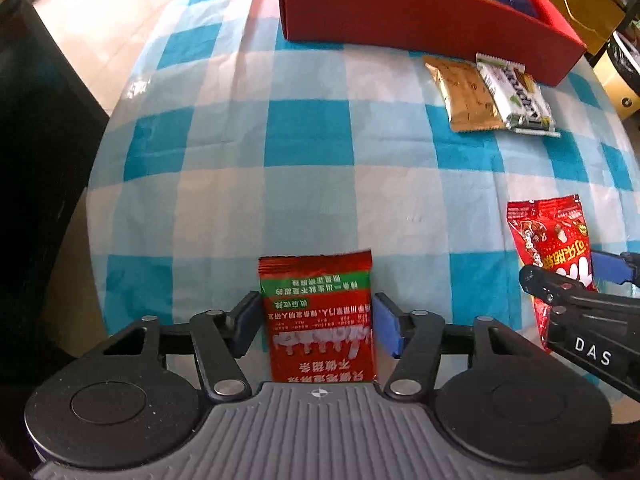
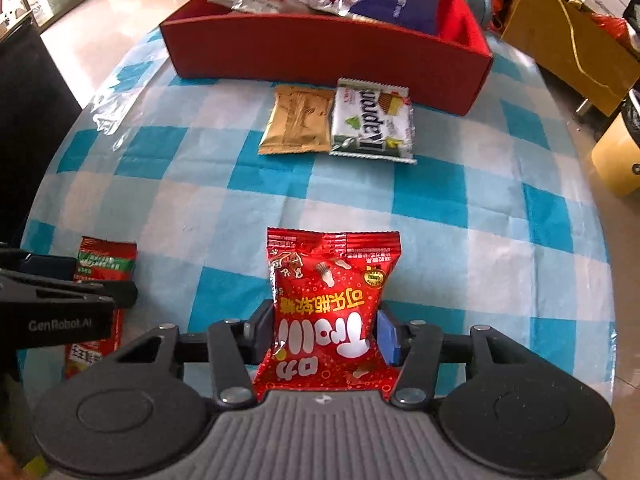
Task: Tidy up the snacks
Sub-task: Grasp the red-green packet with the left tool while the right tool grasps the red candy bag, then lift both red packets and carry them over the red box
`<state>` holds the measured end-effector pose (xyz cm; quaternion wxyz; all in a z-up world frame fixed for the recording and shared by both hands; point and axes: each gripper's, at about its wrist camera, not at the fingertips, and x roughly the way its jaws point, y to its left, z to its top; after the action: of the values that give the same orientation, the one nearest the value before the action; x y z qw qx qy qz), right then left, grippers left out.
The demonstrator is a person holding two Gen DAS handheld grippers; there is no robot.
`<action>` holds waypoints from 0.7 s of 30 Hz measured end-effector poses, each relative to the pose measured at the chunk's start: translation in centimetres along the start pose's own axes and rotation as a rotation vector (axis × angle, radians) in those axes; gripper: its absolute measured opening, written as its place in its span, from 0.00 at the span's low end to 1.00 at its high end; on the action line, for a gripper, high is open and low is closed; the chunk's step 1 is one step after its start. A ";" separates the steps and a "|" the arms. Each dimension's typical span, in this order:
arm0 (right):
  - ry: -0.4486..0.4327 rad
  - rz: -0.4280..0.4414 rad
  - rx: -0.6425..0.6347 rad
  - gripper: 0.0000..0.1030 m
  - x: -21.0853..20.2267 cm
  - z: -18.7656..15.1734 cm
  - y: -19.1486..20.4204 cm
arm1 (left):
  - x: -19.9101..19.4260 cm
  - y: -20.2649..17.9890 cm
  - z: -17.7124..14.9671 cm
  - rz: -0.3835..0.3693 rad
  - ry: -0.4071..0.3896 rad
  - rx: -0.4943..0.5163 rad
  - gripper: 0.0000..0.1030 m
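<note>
The fingers [image 1: 248, 316] of the left gripper [image 1: 317, 322] sit against both side edges of one red-and-green packet [image 1: 318, 320], clamped on it as it lies flat on the blue-and-white checked cloth [image 1: 224, 184]; the same packet [image 2: 105, 268] shows at the far left of the right wrist view, partly behind that gripper's black arm. To its right, the right gripper [image 2: 326, 334] pinches one red gummy bag [image 2: 328, 312] between its two pads, the bag bulging slightly where it is squeezed, and it too rests on the cloth; from the left wrist view this bag [image 1: 548, 240] lies well apart from the first packet, toward the table's right side. That makes two packets in grasp, one per gripper. Farther back, two more lie loose and side by side, touching along their long edges: one gold packet [image 2: 298, 120] on the left and one white-and-green wafer pack [image 2: 372, 120] on the right, both just in front of the single red box [image 2: 320, 56]. Inside the box are one dark blue bag [image 2: 394, 2] at the right and what look like two or three silver wrappers [image 2: 256, 0] at the left, though their overlap makes the count uncertain.
</note>
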<state>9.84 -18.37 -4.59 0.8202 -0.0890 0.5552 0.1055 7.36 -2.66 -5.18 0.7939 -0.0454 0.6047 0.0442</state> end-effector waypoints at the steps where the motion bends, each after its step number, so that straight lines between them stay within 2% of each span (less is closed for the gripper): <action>1: -0.004 -0.003 0.001 0.47 -0.2 0.0 -0.1 | 0.0 0.0 0.1 -0.007 -0.005 -0.006 0.63; 5: -0.008 0.000 0.005 0.47 -0.1 0.2 -0.3 | 0.3 -0.2 1.1 -0.031 -0.012 -0.016 0.64; 9: -0.005 0.007 -0.007 0.47 0.3 0.2 -0.1 | 0.3 0.3 0.5 -0.037 -0.006 -0.010 0.66; 11: -0.006 0.008 -0.010 0.47 0.3 0.2 0.0 | 0.4 0.1 0.4 -0.038 0.007 0.008 0.83; 13: -0.006 0.015 -0.005 0.47 0.3 0.3 -0.1 | 1.0 0.2 0.1 -0.045 0.036 0.006 0.85; 17: -0.006 0.026 -0.009 0.47 0.2 0.2 0.0 | 0.8 0.1 -0.6 0.002 0.024 0.026 0.76; 18: -0.008 0.029 -0.009 0.47 0.2 0.2 0.0 | 0.6 0.2 -0.7 0.006 0.019 0.023 0.73; 20: -0.011 0.031 -0.011 0.47 0.0 0.1 0.0 | 0.3 0.3 -1.0 0.007 0.009 0.026 0.62; 21: -0.014 0.032 -0.010 0.47 0.0 0.1 0.0 | 0.2 0.4 -1.1 -0.002 0.009 0.020 0.61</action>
<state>9.93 -18.34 -4.56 0.8217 -0.0837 0.5503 0.1219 6.35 -2.37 -5.63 0.7916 -0.0382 0.6087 0.0374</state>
